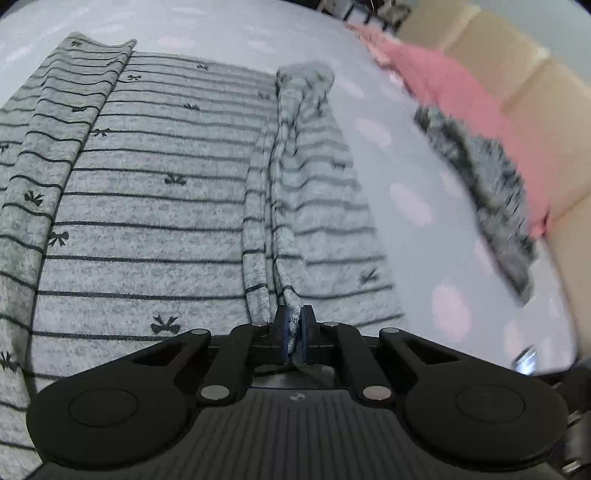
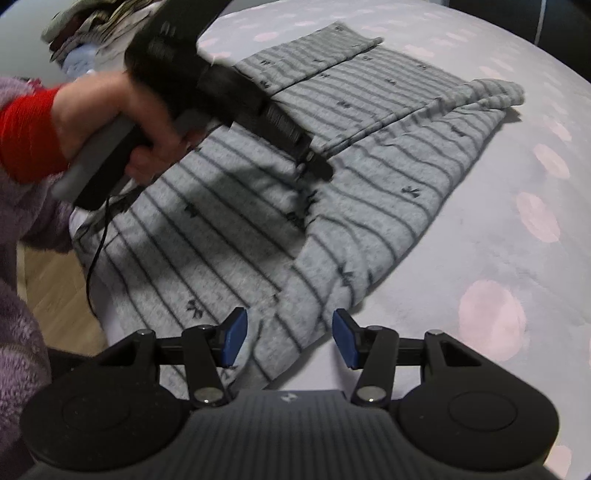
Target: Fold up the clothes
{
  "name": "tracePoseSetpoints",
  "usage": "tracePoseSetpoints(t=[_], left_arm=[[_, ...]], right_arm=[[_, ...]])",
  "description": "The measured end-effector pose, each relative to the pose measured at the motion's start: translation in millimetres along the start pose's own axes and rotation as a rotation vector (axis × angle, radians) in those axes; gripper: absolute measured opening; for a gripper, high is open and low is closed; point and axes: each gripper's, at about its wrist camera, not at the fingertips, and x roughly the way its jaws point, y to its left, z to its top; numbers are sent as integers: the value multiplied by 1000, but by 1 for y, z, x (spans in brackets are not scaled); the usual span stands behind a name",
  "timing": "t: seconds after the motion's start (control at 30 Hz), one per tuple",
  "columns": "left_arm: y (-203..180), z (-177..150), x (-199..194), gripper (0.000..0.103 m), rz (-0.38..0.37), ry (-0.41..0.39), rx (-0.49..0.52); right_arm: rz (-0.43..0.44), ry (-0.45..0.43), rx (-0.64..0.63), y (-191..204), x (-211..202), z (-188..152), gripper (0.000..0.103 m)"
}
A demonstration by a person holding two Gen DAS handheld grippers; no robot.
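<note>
A grey garment [image 1: 166, 206] with thin dark stripes and small bows lies partly folded on the bed, also seen in the right wrist view [image 2: 229, 236]. My left gripper [image 1: 294, 332] is shut on a raised ridge of its fabric, which runs away from the pads as a narrow fold. In the right wrist view a hand [image 2: 110, 110] holds that left gripper [image 2: 317, 168], tip down on the garment's middle. My right gripper [image 2: 290, 338] stands open over the garment's near corner. Cloth lies between the blue pads [image 2: 234, 338], which do not squeeze it.
The bed cover [image 1: 406, 177] is pale grey with pink dots. A pink garment [image 1: 454, 88] and a dark speckled one [image 1: 487, 192] lie near its right edge. A pile of clothes [image 2: 85, 22] sits far left. Wooden floor [image 2: 48, 280] and a purple fleece sleeve [image 2: 14, 332] show beside the bed.
</note>
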Motion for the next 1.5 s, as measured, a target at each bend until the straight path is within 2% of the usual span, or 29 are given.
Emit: tracePoseSetpoints(t=[0.1,0.17,0.2,0.23,0.33,0.43,0.57,0.67,0.77,0.8,0.87,0.9,0.97,1.07,1.13,1.27,1.3,1.33,1.5], left_arm=[[2,7,-18,4,-71,-35,-55],[3,11,-26,4,-92,-52,-71],[4,12,-29,4,-94,-60,-72],[5,13,-33,4,-95,-68,-75],[19,12,-33,4,-65,-67,-98],[36,2,-22,4,-31,-28,-132],[49,-11,-5,4,2,8,-139],[49,-11,-1,4,-1,23,-136],[47,-6,-4,6,-11,33,-143],[47,-4,-7,9,-6,29,-138],[46,2,-13,13,4,19,-129],[46,7,-14,16,8,10,-122],[45,17,-16,18,14,-8,-106],[44,41,-9,24,11,-20,-57],[41,61,0,39,6,-45,-15],[43,106,26,42,-34,-69,14],[44,117,34,43,-47,-67,18],[44,128,42,44,-58,-63,21],[48,166,89,47,-65,-23,24]], right_arm=[[15,12,16,1,3,-1,55],[-12,33,32,-1,9,-2,53],[-26,43,40,-2,12,-2,37],[-37,56,49,-4,14,-2,10],[-18,49,5,2,7,-1,9],[7,31,-77,14,-1,1,8],[-2,80,-102,15,13,-2,8],[19,112,-101,15,21,-4,8],[33,114,-70,11,20,-4,13],[45,109,-51,8,18,-4,14],[48,85,-25,1,9,-2,30],[33,54,-7,-4,2,-1,42],[-7,-14,68,-19,-11,2,42],[-126,-80,198,-43,-21,0,42],[-186,-101,265,-55,-19,-2,42],[-171,-137,335,-64,-9,-5,45],[-181,-145,339,-65,-8,-5,56],[-202,-160,344,-66,-6,-4,60],[-280,-209,368,-77,1,2,60]])
